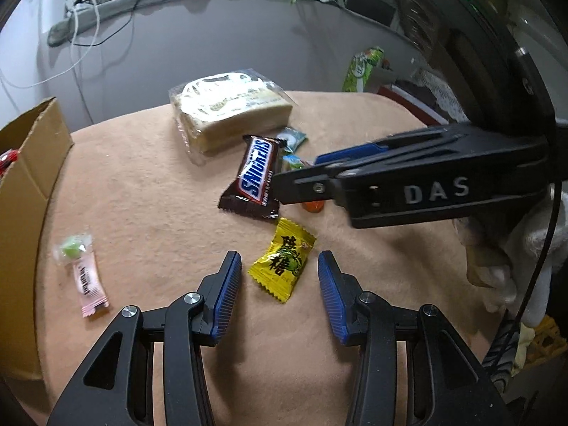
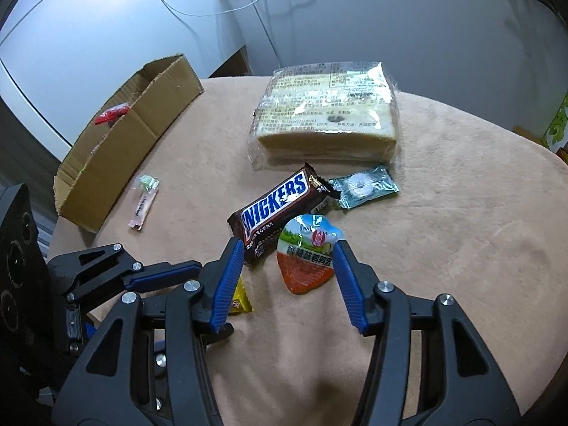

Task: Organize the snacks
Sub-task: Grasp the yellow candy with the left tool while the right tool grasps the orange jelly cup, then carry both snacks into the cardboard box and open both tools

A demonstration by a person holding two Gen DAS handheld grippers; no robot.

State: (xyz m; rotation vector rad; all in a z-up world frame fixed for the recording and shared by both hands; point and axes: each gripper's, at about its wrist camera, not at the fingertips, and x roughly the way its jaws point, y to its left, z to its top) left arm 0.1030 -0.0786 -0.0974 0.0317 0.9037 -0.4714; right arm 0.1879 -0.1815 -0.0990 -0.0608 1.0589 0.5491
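My left gripper point(image 1: 279, 261) is open with a yellow candy packet point(image 1: 282, 264) lying on the table between its fingers. My right gripper point(image 2: 288, 248) is open around an orange jelly cup point(image 2: 307, 257); it also shows in the left wrist view point(image 1: 294, 177), reaching in from the right. A Snickers bar point(image 2: 280, 209) lies just left of the cup and touches the right gripper's left finger point(image 2: 230, 266). The bar also shows in the left wrist view point(image 1: 255, 177). A cardboard box point(image 2: 117, 145) stands at the table's left with a red packet point(image 2: 112, 113) inside.
A wrapped sponge cake point(image 2: 330, 113) lies at the back of the tan-covered table point(image 2: 461, 230). A teal mint packet point(image 2: 364, 186) lies beside the Snickers. A pink candy stick point(image 1: 83, 277) lies near the box. A green bag point(image 1: 362, 67) stands beyond the table's right edge.
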